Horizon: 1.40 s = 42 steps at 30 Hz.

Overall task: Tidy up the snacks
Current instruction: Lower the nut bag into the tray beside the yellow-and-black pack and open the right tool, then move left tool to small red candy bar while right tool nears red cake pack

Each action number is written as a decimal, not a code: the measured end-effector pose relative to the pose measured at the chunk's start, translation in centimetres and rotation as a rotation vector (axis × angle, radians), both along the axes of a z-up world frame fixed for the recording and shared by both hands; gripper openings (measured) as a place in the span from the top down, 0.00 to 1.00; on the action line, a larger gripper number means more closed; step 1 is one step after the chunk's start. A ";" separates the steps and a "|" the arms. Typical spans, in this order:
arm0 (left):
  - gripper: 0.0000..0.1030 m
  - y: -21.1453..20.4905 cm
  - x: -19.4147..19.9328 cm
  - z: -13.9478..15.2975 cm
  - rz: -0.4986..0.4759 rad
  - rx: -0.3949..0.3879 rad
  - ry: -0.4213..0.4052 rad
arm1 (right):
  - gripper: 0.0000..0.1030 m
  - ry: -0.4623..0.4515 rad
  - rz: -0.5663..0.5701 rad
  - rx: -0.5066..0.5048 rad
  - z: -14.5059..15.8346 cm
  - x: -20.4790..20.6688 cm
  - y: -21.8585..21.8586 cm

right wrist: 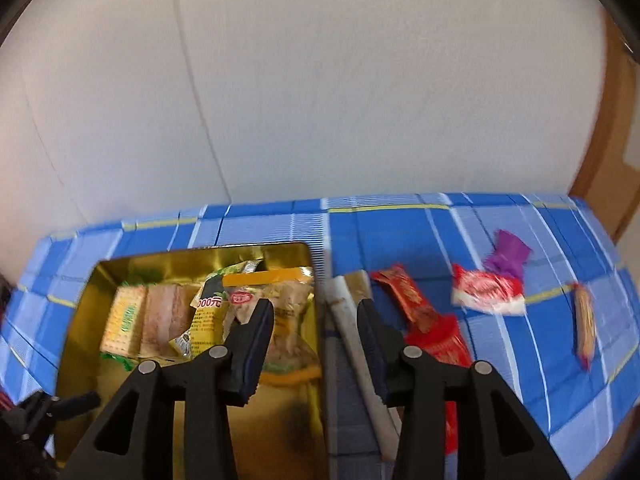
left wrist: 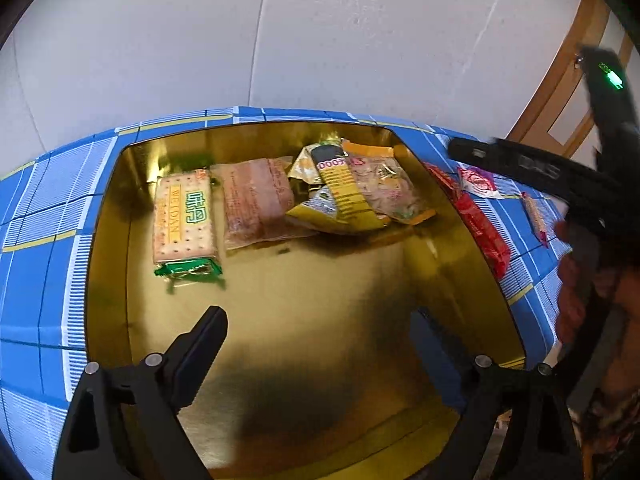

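A gold tin [left wrist: 108, 208] on the blue checked cloth holds a Weidan cracker pack [left wrist: 184, 216], a pinkish pack [left wrist: 256, 200], a yellow-and-black pack [left wrist: 340, 192] and a clear pack with orange edges [left wrist: 384, 188]. My left gripper [left wrist: 320, 328] hangs open over the tin's bare near half, holding nothing. My right gripper [right wrist: 314, 308] stands open above the tin's right rim [right wrist: 316, 280], with nothing between its pads. Just beyond it the clear pack [right wrist: 288, 300] lies inside the tin. A long white pack [right wrist: 348, 320] and a red pack [right wrist: 424, 316] lie beside the tin.
On the cloth to the right lie a red-and-white candy [right wrist: 488, 288], a purple wrapper [right wrist: 508, 256] and a small bar [right wrist: 584, 320]. A white wall stands behind the table, with a wooden door frame [right wrist: 616, 152] at the right. A person's hand shows at the right of the left wrist view.
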<state>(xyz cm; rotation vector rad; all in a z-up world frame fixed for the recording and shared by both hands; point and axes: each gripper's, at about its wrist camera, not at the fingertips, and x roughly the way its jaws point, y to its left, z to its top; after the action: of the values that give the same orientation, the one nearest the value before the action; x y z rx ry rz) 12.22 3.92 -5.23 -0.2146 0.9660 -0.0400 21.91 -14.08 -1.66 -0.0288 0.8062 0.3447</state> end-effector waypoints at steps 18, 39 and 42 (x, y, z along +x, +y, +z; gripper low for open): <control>0.07 -7.7 -3.0 2.2 -0.151 -0.004 -0.100 | 0.57 -0.031 -0.328 0.167 -5.5 -8.7 -15.8; 0.05 -8.5 -2.2 2.6 -0.128 0.015 -0.141 | 0.52 -0.063 -0.111 0.051 -5.8 -1.4 -9.7; 0.05 -8.0 -1.9 2.5 -0.117 0.024 -0.136 | 0.52 -0.002 -0.130 0.009 -7.4 0.5 -9.5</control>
<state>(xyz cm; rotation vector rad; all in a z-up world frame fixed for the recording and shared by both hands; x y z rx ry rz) 10.35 -4.11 -2.71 -0.1309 0.8425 -0.1488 22.40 -23.56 -9.10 0.0313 0.8004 0.2254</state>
